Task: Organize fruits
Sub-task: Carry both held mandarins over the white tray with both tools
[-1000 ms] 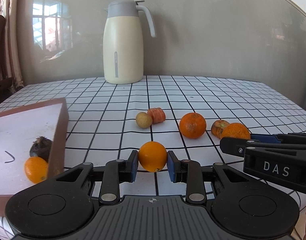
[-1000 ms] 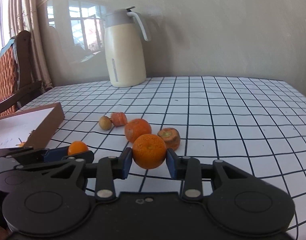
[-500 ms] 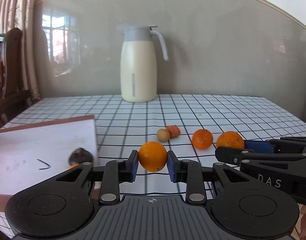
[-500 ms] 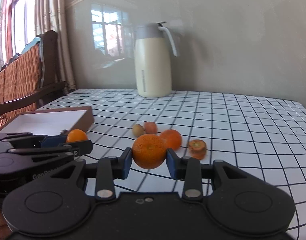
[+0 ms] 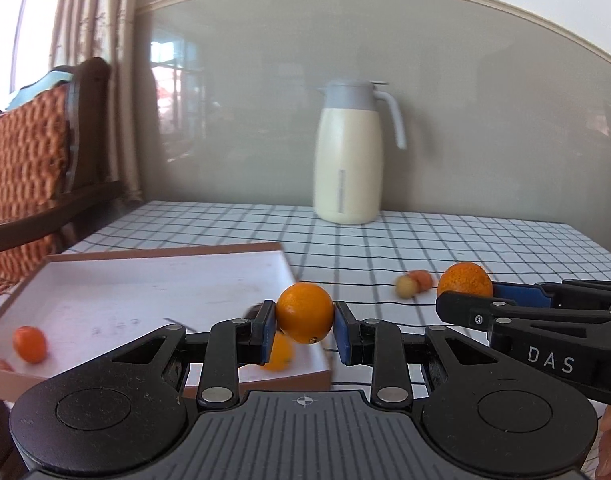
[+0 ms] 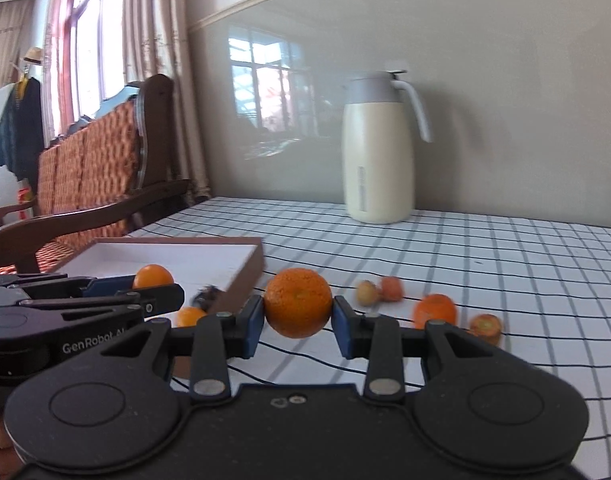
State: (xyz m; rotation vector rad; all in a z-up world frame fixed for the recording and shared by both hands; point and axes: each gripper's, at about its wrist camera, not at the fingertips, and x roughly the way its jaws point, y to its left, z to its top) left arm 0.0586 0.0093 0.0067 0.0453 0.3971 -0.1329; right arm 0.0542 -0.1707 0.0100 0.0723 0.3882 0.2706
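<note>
My left gripper (image 5: 304, 333) is shut on a smooth orange (image 5: 304, 312) and holds it over the near right corner of the brown box (image 5: 153, 255) with a white floor. My right gripper (image 6: 297, 326) is shut on a rough-skinned orange (image 6: 297, 307), raised above the table just right of the box (image 6: 241, 276). The box holds a small orange (image 5: 30, 344), another orange (image 5: 280, 356) and a dark fruit (image 6: 207, 297). On the checked cloth lie an orange (image 6: 435, 310), a cut fruit (image 6: 485, 325), a yellowish fruit (image 6: 367, 291) and a reddish one (image 6: 391, 288).
A cream jug (image 5: 347, 152) with a grey lid stands at the back of the table by the wall. A wooden chair (image 6: 85, 184) with an orange woven back stands at the table's left side. The right gripper shows at the right in the left wrist view (image 5: 537, 320).
Both grippers have risen and swung left with their oranges. The left one now hangs over the box corner; more of the box floor and the chair show.
</note>
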